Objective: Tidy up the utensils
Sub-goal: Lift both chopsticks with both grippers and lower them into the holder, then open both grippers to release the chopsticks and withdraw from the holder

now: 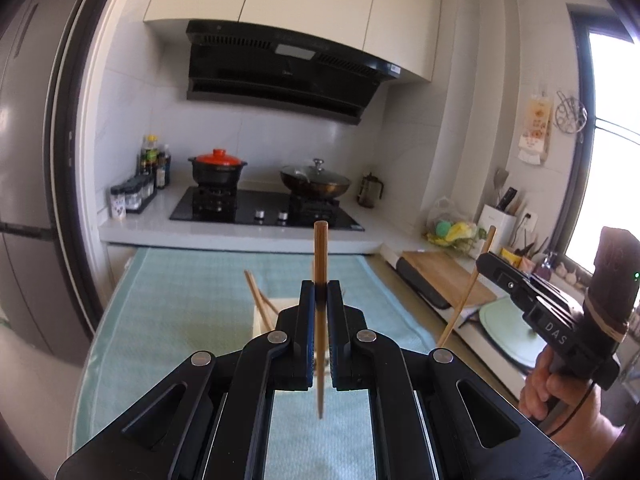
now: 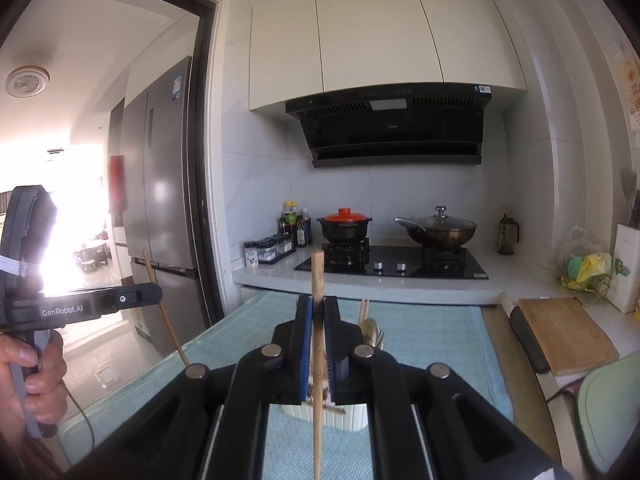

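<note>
My left gripper (image 1: 321, 292) is shut on a wooden chopstick (image 1: 320, 252) that stands upright between the jaws, above a light-blue towel (image 1: 180, 300). My right gripper (image 2: 317, 312) is shut on a second wooden chopstick (image 2: 318, 280), also upright. Each gripper shows in the other's view with its chopstick: the right gripper (image 1: 486, 262) with its chopstick (image 1: 466, 300), the left gripper (image 2: 154, 294) with its chopstick (image 2: 166, 320). A white utensil holder (image 2: 348, 416) stands on the towel below the grippers, with chopsticks (image 1: 258, 300) and utensils (image 2: 372, 330) in it.
The stove (image 1: 264, 210) behind the towel carries a red-lidded pot (image 1: 218, 168) and a lidded wok (image 1: 316, 180). Spice jars (image 1: 132, 196) stand at left. A wooden cutting board (image 2: 564, 332) and a green board (image 2: 608, 408) lie at right. A fridge (image 2: 160, 200) stands at left.
</note>
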A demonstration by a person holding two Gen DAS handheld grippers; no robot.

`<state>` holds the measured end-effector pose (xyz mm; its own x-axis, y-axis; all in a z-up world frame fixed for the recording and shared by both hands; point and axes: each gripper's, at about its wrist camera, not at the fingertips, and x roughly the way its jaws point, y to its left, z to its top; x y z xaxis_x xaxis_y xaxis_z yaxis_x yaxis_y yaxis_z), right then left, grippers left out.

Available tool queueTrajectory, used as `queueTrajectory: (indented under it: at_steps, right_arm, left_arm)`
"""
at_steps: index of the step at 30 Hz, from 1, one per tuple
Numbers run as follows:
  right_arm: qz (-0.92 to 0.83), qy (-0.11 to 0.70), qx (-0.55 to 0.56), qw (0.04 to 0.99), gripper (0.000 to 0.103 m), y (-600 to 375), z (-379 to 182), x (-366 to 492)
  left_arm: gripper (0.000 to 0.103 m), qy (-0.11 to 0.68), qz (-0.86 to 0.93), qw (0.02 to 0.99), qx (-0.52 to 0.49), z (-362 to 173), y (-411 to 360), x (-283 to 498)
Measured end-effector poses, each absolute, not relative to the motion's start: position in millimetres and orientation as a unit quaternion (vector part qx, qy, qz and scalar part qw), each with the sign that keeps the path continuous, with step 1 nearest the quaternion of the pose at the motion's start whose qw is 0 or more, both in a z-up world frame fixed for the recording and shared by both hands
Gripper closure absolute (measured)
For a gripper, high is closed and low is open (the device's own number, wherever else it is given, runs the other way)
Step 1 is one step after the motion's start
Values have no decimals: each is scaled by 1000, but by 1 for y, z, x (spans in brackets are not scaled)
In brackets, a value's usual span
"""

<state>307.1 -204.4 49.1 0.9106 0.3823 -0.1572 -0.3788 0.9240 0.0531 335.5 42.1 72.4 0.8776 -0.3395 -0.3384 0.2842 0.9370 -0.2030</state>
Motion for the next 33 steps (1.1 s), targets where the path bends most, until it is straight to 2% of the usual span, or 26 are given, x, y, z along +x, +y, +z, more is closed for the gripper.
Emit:
queueTrajectory:
  at_steps: [5, 10, 22, 29, 31, 32, 33]
  right_arm:
    - [200, 49, 40, 978, 97, -201, 76, 364]
    - [199, 44, 30, 979, 97, -181, 77, 414]
    - [218, 202, 39, 954, 97, -156, -22, 529]
    - [224, 291, 43, 929, 95, -151, -68, 560]
    - [222, 306, 42, 925, 94, -148, -73, 566]
    - [222, 311, 41, 923, 92, -147, -74, 568]
    - [222, 313, 42, 922, 86, -147, -73, 568]
  left_arm:
    - [99, 175, -146, 970, -84, 93, 37, 394]
    - [99, 202, -133, 966, -96, 74, 28, 454]
    - [100, 335, -116, 930, -102, -37, 9, 542]
    - [98, 362, -101, 922, -91, -68, 5, 551]
    - [83, 363, -93, 922, -92, -69, 9, 550]
    - [60, 363, -90, 923, -92, -69, 11, 549]
    - [42, 357, -84, 926, -89, -67, 15, 546]
